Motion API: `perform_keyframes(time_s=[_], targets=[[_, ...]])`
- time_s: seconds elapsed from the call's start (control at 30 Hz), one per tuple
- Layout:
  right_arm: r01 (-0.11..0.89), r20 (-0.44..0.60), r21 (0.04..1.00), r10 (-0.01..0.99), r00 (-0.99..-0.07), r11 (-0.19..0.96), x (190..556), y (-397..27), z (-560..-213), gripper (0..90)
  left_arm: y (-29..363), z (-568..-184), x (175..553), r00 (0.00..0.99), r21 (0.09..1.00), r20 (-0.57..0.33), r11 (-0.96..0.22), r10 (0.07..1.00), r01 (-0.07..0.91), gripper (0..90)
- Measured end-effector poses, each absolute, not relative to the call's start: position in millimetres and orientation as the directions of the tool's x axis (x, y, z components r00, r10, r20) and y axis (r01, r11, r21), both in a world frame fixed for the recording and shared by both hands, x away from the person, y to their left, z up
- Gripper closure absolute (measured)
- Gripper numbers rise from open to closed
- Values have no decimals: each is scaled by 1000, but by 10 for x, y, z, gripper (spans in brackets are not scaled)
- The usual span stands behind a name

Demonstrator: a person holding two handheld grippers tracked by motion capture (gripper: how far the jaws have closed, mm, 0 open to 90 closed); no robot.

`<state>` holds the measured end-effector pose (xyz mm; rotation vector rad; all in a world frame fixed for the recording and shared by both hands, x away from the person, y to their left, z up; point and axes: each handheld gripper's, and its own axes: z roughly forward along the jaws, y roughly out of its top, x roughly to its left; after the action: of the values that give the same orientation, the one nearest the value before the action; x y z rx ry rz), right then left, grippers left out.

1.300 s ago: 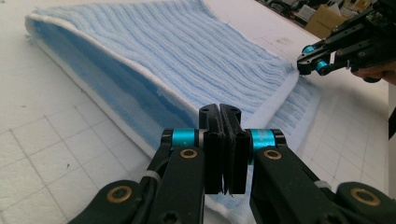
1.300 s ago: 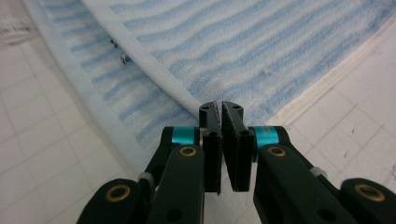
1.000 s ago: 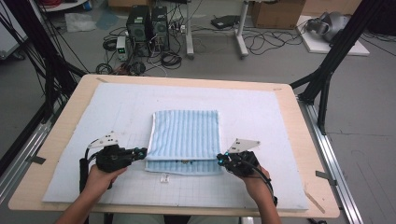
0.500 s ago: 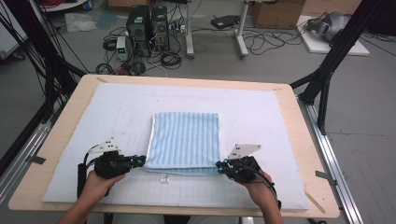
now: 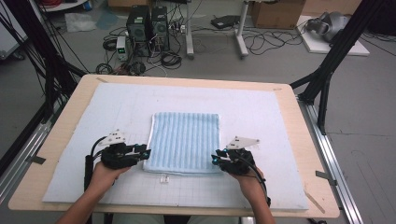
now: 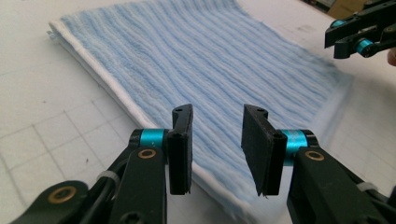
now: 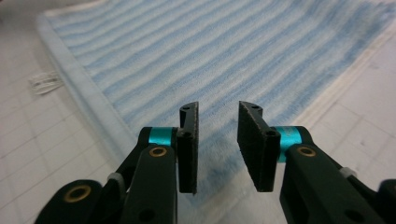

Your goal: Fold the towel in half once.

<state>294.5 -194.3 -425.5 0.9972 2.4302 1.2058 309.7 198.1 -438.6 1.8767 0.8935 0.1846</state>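
A folded blue-and-white striped towel (image 5: 184, 142) lies flat in the middle of the white gridded mat (image 5: 261, 116). My left gripper (image 5: 145, 154) sits at the towel's near left corner and my right gripper (image 5: 215, 158) at its near right corner. The jaws of both have just been opening. In the left gripper view my left gripper (image 6: 217, 112) stands open over the towel's (image 6: 210, 60) white-hemmed edge, no cloth between the pads, and the right gripper (image 6: 334, 39) shows far off. In the right gripper view my right gripper (image 7: 218, 108) stands open above the towel (image 7: 210, 51), nothing pinched.
The mat covers a wooden table (image 5: 60, 135). A small white label (image 5: 163, 178) sticks out from the towel's near edge, the same label (image 7: 44, 81) showing in the right gripper view. Black frame legs (image 5: 327, 70) stand at the table's sides; computers and cables lie on the floor beyond.
Both grippers were shut on the towel's near edge; now their jaws stand apart and the towel lies flat. The left hand has shifted slightly.
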Motion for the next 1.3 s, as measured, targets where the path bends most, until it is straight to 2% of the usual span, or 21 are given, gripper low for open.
perform_keyframes(time_s=[0.17, 0.37, 0.47, 0.57, 0.63, 0.67, 0.73, 0.8, 0.9, 0.97, 1.07, 1.23, 1.3], targets=[[477, 81, 719, 622, -779, 505, 2979, -1782, -4376, 686, 1858, -4505, 3113, 722, 784, -258, -298, 642, 545, 701], [410, 8, 702, 569, -822, 582, 2868, -1824, -4405, 627, 1866, -4504, 3039, 732, 777, -248, -321, 635, 542, 690], [415, 11, 699, 572, -820, 582, 2837, -1873, -4401, 612, 1869, -4484, 3000, 750, 772, -219, -359, 624, 525, 666], [430, 31, 697, 574, -818, 574, 2827, -1907, -4393, 588, 1880, -4459, 2997, 757, 764, -219, -374, 616, 526, 630], [448, 61, 702, 579, -813, 554, 2835, -1940, -4382, 537, 1907, -4456, 3016, 754, 780, -208, -360, 623, 513, 585], [457, 83, 713, 584, -808, 531, 2838, -1965, -4373, 525, 1931, -4455, 3039, 739, 793, -197, -338, 645, 507, 540], [456, 112, 758, 596, -795, 466, 2848, -2019, -4329, 512, 1974, -4444, 3091, 730, 809, -203, -309, 652, 501, 526], [457, 119, 782, 620, -776, 423, 2869, -2044, -4284, 526, 2012, -4414, 3155, 728, 839, -201, -269, 655, 473, 521], [464, 105, 791, 657, -746, 400, 2945, -2042, -4276, 606, 2030, -4386, 3230, 739, 873, -150, -263, 657, 411, 522], [493, 123, 773, 668, -734, 400, 2986, -2031, -4308, 663, 2028, -4369, 3286, 736, 880, -133, -262, 663, 395, 556], [530, 123, 726, 675, -728, 439, 3020, -2007, -4396, 687, 1988, -4365, 3426, 727, 886, -112, -263, 678, 382, 669], [538, 122, 716, 678, -725, 446, 3019, -2016, -4421, 688, 1830, -4456, 3641, 695, 862, -155, -247, 702, 442, 780], [535, 119, 715, 676, -728, 450, 3021, -2016, -4423, 688, 1773, -4498, 3703, 662, 831, -153, -267, 734, 488, 783]])
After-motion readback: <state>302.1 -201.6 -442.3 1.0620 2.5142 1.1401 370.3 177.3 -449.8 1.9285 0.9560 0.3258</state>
